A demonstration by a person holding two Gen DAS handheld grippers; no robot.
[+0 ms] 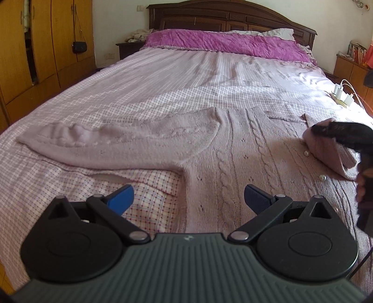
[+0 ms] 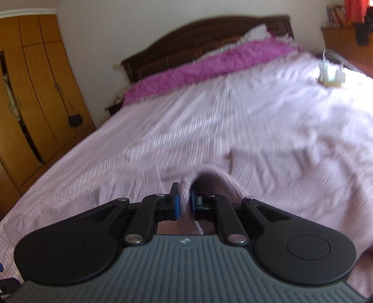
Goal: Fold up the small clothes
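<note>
Two grippers work the cardigan (image 1: 244, 151): right gripper (image 2: 183, 202) pinches its sleeve; carry it across the button line. Left gripper (image 1: 188, 198), jaws spread, hovers near the hem.

Support surface was a bed (image 1: 144, 77) with a dark wooden headboard (image 1: 233, 21), covered by a pale lilac checked spread. Lying directly on it: a lilac cable-knit cardigan (image 1: 233, 149) spread flat near the foot, one sleeve stretched out leftward; a magenta quilt (image 1: 223, 43) folded across the head end with a white pillow (image 1: 277, 32) behind it. A power strip with white chargers (image 1: 341, 98) sat at the right edge.
</note>
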